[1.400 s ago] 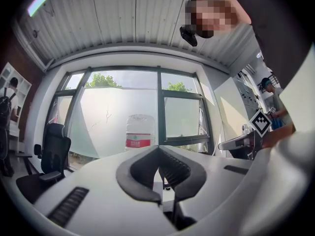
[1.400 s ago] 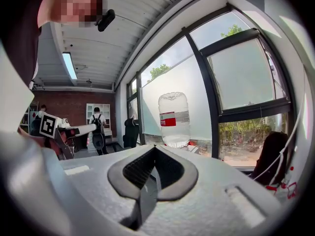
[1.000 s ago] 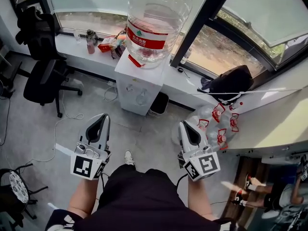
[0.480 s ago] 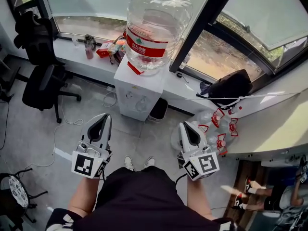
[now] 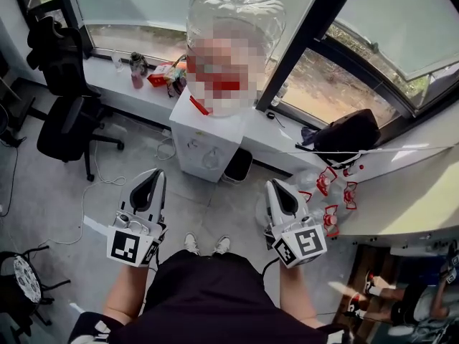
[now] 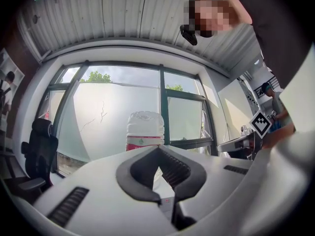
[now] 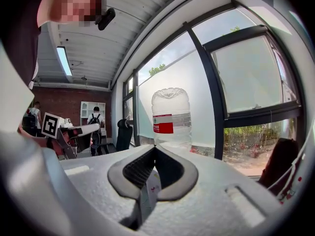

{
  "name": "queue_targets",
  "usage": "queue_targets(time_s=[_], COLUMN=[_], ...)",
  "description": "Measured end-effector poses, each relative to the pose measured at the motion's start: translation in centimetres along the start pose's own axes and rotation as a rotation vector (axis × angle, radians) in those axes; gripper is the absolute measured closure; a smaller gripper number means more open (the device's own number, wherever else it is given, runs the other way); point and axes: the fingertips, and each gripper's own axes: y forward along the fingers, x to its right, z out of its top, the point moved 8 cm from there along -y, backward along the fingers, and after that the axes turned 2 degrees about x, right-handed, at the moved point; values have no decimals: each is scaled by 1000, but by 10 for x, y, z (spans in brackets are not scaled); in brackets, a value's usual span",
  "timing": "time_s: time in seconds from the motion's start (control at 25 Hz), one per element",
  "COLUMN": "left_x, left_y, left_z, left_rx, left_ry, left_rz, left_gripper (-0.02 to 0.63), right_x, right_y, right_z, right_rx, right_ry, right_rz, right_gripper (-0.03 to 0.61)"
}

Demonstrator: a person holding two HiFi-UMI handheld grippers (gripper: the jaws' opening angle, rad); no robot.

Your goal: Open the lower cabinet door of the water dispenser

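White plastic forms the dispenser [image 5: 204,138], which stands against the sill [image 5: 107,70] with a big clear bottle [image 5: 237,9] upended on top. Seen from steeply above, its front shows two taps, and the lower door is too foreshortened to pick out. Both grippers are held out in front of the person, well short of the dispenser and apart from each other. The left gripper [image 5: 153,175] has its jaws together with nothing between them, the tips meeting in a point (its own view looks past them at the bottle). The right gripper [image 5: 273,186] is likewise closed and empty. A black chair [image 5: 66,117] stands to the left and a dark bag [image 5: 348,129] lies on the ledge to the right. Red-trimmed empties [image 5: 326,192] sit low by the wall, just beyond the right gripper.
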Motion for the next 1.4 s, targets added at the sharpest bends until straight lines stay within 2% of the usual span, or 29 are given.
queue_targets(time_s=[0.36, 0.84, 1.16, 1.4], left_x=[8, 33, 39, 31], left_y=[15, 31, 51, 60], left_z=[-14, -35, -64, -92], left_rx=[-33, -93, -129, -147], left_ry=[18, 42, 22, 28], left_rz=[1, -3, -31, -36], left_gripper=[607, 607, 606, 606], right_x=[13, 38, 53, 58], right_y=[12, 18, 21, 40], right_z=[-20, -39, -61, -88], right_rx=[-58, -67, -98, -123], right_ry=[9, 28, 34, 27], right_rz=[53, 101, 91, 114], right_gripper=[575, 575, 575, 575])
